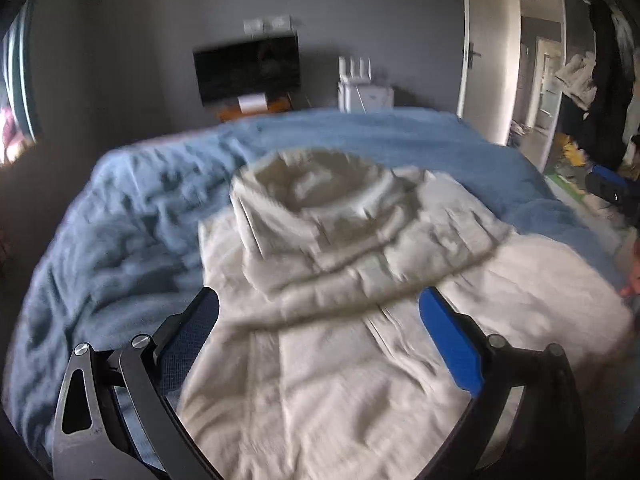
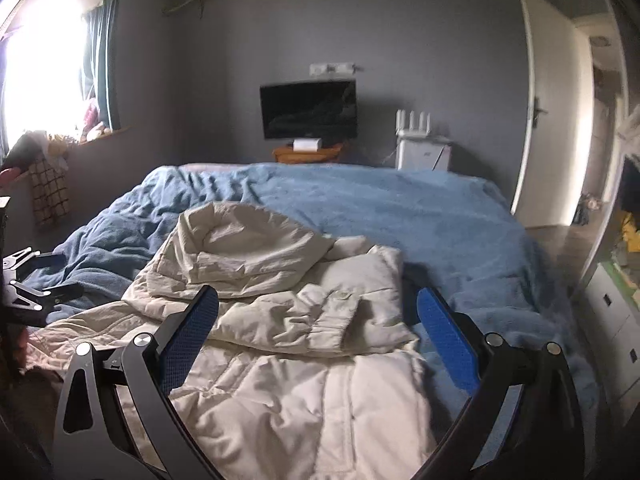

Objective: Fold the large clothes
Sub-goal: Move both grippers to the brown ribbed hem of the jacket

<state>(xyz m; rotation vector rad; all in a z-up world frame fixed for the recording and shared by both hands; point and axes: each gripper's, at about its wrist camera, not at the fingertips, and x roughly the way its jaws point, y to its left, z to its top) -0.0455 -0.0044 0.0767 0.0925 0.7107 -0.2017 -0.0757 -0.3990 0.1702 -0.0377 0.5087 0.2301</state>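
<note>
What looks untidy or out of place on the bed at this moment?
The cream puffer jacket lies crumpled on the blue blanket, its hood bunched and one sleeve thrown across the body. No visible spill or damage.

Your puffer jacket is cream, quilted in stitched panels, on a plain mid-blue blanket. Your gripper pads are bright blue with a fine grid texture. The wall is grey, the TV black, the hanging cloth beige with dark checks.
</note>
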